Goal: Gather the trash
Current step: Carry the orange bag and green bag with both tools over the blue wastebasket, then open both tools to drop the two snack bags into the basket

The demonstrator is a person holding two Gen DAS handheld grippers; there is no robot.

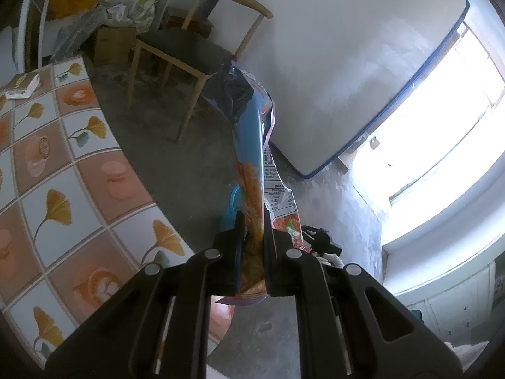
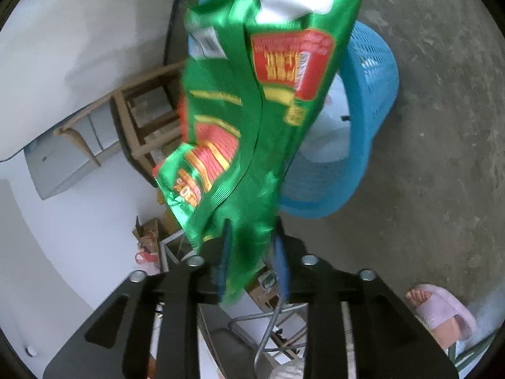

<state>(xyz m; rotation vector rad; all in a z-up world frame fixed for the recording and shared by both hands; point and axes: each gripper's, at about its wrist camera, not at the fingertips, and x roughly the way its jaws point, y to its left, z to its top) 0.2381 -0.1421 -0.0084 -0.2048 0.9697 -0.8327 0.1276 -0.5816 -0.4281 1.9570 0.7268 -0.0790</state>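
Observation:
My left gripper is shut on a blue and orange snack bag, which stands up from the jaws beside the table edge. A sliver of the blue basket shows behind the bag. My right gripper is shut on a green and red snack bag, held in the air in front of the blue mesh waste basket, which has a white liner inside. The green bag hides much of the basket's mouth.
A tiled table with a small book is at the left. A wooden chair and a leaning mattress stand beyond. Boxes and bags fill the far corner. A foot in a pink slipper is on the concrete floor.

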